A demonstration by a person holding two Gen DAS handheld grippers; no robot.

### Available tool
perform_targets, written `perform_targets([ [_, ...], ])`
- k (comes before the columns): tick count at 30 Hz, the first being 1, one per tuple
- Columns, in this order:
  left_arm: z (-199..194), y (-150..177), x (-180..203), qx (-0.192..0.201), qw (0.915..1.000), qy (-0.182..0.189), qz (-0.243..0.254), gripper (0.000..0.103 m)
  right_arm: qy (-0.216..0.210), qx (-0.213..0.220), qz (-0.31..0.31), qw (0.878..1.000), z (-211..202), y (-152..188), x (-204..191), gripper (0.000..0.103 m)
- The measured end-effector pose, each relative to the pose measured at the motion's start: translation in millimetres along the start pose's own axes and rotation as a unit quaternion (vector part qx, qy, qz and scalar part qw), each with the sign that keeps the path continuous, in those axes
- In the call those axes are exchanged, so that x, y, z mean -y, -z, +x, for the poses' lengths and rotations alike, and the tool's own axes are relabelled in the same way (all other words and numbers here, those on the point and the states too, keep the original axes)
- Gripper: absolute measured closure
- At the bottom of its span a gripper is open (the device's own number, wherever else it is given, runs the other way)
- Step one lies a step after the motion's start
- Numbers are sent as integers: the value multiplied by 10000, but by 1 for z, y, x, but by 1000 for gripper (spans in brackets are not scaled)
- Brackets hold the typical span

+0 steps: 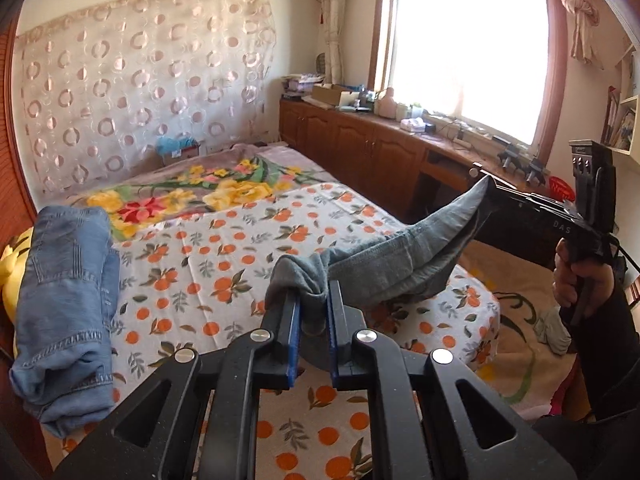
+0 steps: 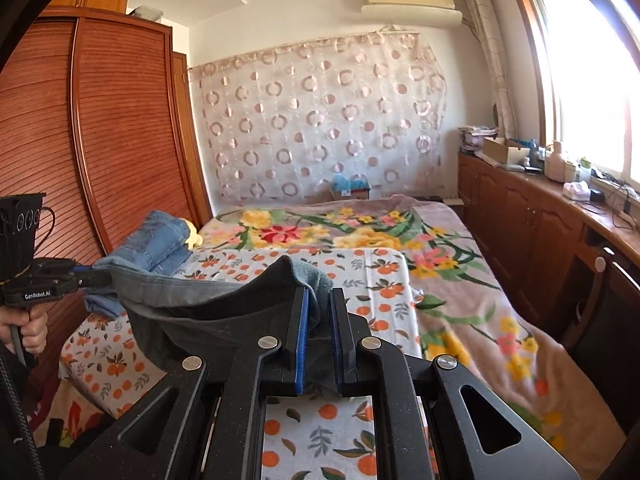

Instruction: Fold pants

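Left wrist: both grippers, left gripper & right gripper, clenched on grey pants, legs hidden below.

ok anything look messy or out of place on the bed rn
Mostly the blue jeans at the bed's left edge: loosely rolled and rumpled, not neatly folded, partly over something yellow. The grey pants hang bunched between the left gripper and the right gripper, off the orange-print sheet. Nothing looks spilled or damaged.

two close wrist views above the bed, facing the curtained wall, both sharing it
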State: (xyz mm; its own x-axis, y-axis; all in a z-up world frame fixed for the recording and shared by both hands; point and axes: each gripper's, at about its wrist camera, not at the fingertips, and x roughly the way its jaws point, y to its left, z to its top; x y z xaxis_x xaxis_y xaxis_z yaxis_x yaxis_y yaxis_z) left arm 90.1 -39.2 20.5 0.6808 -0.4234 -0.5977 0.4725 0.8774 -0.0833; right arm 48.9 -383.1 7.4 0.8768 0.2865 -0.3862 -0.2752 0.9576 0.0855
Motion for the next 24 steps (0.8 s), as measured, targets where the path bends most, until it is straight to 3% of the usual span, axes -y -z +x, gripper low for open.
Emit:
perform_targets([
  [8, 45, 32, -16, -580, 9974, -80, -415, 84, -55, -676, -46, 9977, 39, 21, 13, 93],
  [17, 43, 38, -18, -570, 9971, -181, -473, 66, -77, -829, -2, 9965, 56, 18, 15, 93],
  [19, 39, 38, -19, -523, 9973, -216, -463, 54, -88, -832, -19, 9965, 58, 17, 9, 93],
  [24, 28, 47, -29, -456, 9967, -361, -566, 52, -201, -852, -103, 9961, 65, 16, -11, 93],
])
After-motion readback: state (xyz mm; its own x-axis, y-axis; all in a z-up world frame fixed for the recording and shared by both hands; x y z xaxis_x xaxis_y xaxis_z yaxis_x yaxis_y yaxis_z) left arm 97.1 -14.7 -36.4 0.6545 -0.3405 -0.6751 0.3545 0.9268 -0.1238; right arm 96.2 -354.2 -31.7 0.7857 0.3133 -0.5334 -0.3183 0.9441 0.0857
